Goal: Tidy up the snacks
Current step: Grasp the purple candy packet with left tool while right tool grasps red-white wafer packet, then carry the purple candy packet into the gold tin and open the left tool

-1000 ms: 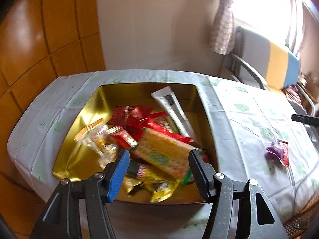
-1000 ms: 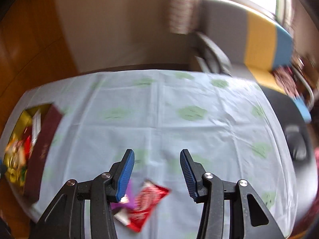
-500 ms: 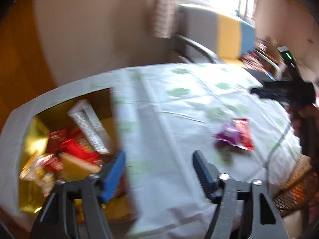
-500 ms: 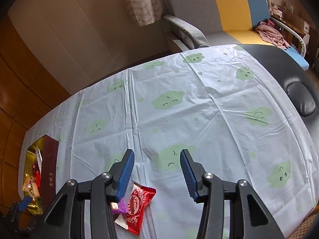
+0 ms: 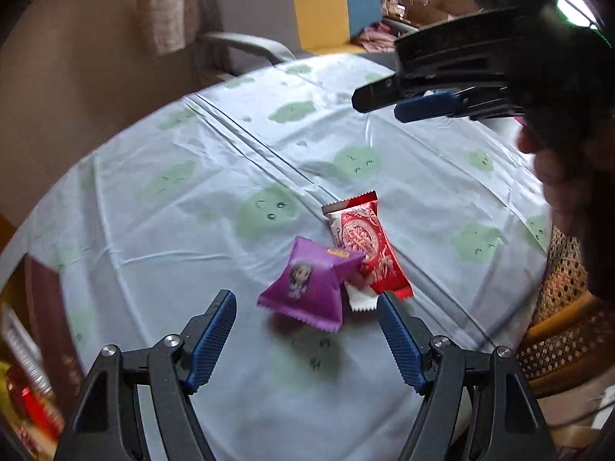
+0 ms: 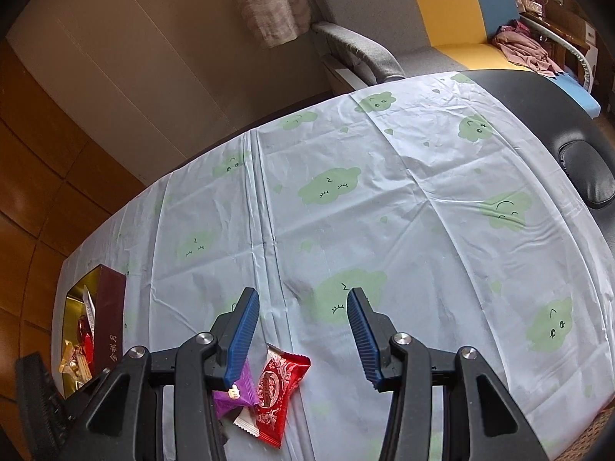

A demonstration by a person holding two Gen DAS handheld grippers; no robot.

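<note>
Glossy foil wrappers [image 5: 303,284]; smooth plastic tablecloth [image 6: 423,199].

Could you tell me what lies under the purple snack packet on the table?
The purple packet overlaps a white wrapper and the red packet; anything else beneath is hidden.

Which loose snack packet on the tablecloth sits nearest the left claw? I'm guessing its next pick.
The purple foil packet with a cartoon figure; it lies between the open left claw tips, the red packet behind.

We record soft, even daylight on the tablecloth [image 6: 384,207], with faint shadows under the snack packets [image 5: 315,288]. Our left wrist view is motion-smeared at its left edge; the right is sharp. Both bow outward, corners vignetted black.
</note>
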